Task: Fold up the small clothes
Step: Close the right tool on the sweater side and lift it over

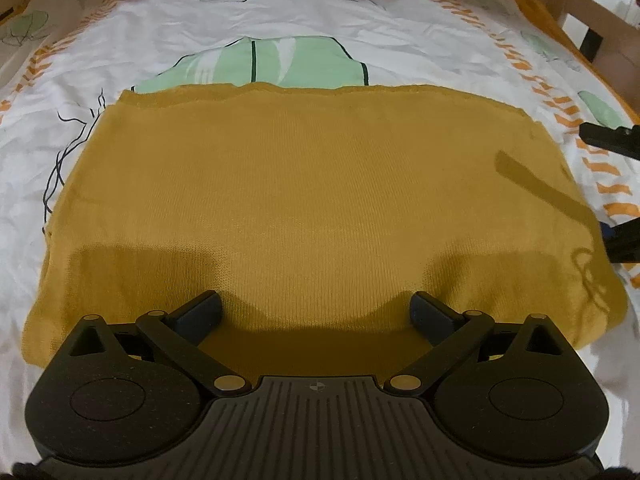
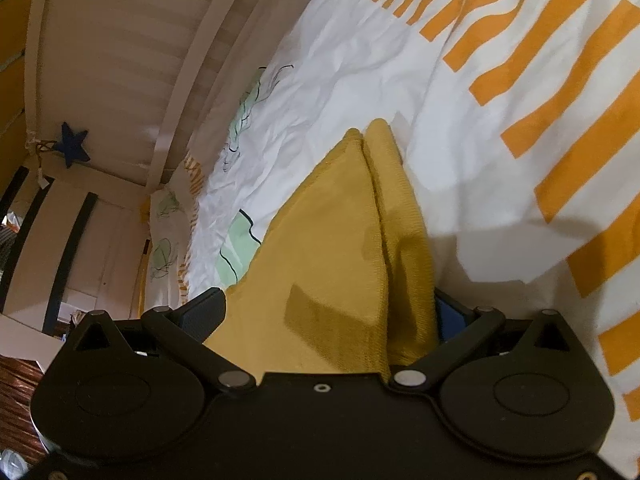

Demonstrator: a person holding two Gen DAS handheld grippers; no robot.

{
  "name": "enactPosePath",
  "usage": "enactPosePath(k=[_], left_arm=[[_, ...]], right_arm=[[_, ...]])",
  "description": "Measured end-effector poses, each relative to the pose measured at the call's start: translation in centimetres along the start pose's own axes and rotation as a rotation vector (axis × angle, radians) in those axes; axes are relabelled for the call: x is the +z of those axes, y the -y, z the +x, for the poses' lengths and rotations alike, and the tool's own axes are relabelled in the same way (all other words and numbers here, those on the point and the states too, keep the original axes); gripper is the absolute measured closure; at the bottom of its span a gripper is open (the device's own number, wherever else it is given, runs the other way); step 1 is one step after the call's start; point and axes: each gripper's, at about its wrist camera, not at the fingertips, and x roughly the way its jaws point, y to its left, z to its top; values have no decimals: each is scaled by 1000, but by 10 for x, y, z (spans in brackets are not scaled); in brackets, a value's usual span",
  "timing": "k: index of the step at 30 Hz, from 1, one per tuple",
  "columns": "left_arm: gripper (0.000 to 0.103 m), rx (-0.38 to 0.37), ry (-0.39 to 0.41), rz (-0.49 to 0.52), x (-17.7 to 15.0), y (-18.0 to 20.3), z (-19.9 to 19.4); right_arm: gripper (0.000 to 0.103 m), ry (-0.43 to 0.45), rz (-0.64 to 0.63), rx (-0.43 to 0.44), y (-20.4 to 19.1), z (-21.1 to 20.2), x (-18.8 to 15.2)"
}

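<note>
A mustard-yellow knit garment (image 1: 304,200) lies folded flat on the bed sheet (image 1: 280,32). My left gripper (image 1: 316,308) is open, its jaws spread wide just above the garment's near part, holding nothing. My right gripper (image 2: 332,308) is open at the garment's right edge; the layered yellow cloth (image 2: 340,240) sits between its spread jaws, the right finger (image 2: 452,312) partly hidden under the fold. The right gripper's fingers (image 1: 608,136) show at the right edge of the left wrist view.
The sheet is white with green leaf prints (image 1: 272,64) and orange stripes (image 2: 560,120). A wooden bed frame (image 1: 584,8) stands at the far right. A slatted wall with a blue star (image 2: 72,144) lies beyond the bed.
</note>
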Motion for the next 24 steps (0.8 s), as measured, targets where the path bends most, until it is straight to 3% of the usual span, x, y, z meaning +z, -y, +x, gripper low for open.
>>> enactPosePath(k=[3, 7, 14, 20, 24], left_arm=[[3, -45, -21, 26, 3, -7, -2], [17, -75, -20, -14, 10, -31, -14], [18, 26, -31, -141, 28, -94, -39], [18, 78, 91, -247, 36, -144, -53], [18, 68, 49, -236, 43, -152, -40]], right_arm=[[0, -12, -21, 26, 1, 2, 0], [0, -24, -51, 51, -1, 7, 0], [0, -30, -83, 75, -4, 10, -3], [0, -20, -109, 64, -7, 12, -6], [0, -13, -125, 48, -10, 13, -7]])
